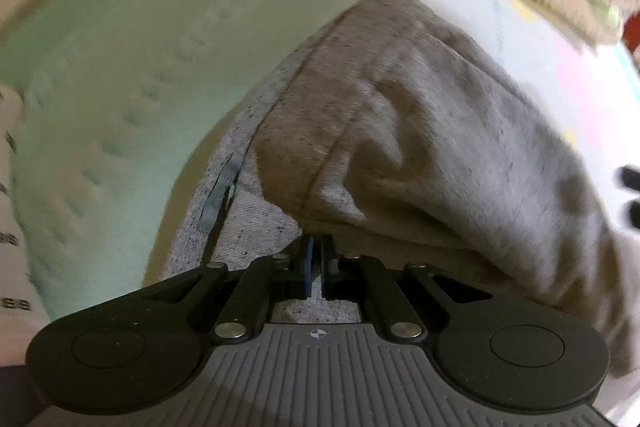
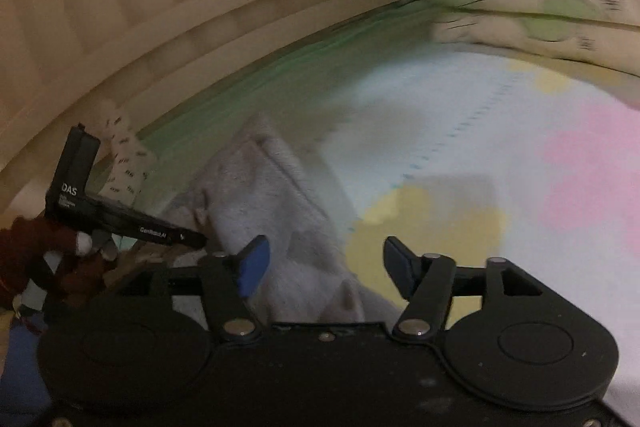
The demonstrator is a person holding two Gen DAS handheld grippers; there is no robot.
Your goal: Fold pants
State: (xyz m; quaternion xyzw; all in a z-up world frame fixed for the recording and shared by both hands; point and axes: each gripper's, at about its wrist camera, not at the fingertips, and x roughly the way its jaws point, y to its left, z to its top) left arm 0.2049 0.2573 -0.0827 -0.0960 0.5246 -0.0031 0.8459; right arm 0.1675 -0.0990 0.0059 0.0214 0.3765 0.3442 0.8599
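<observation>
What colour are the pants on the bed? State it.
Speckled heather grey pants, with a fleecy paler inside; the left wrist view shows them best.

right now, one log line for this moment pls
left gripper shut on grey pants | right gripper open, holding nothing | pants on pastel bedsheet

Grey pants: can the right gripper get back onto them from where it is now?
Probably yes. The right gripper is open with nothing between its pads, and the grey pants lie on the bed sheet right ahead of it, nothing in between. The left gripper, shut on the pants, sits off to one side.
</observation>
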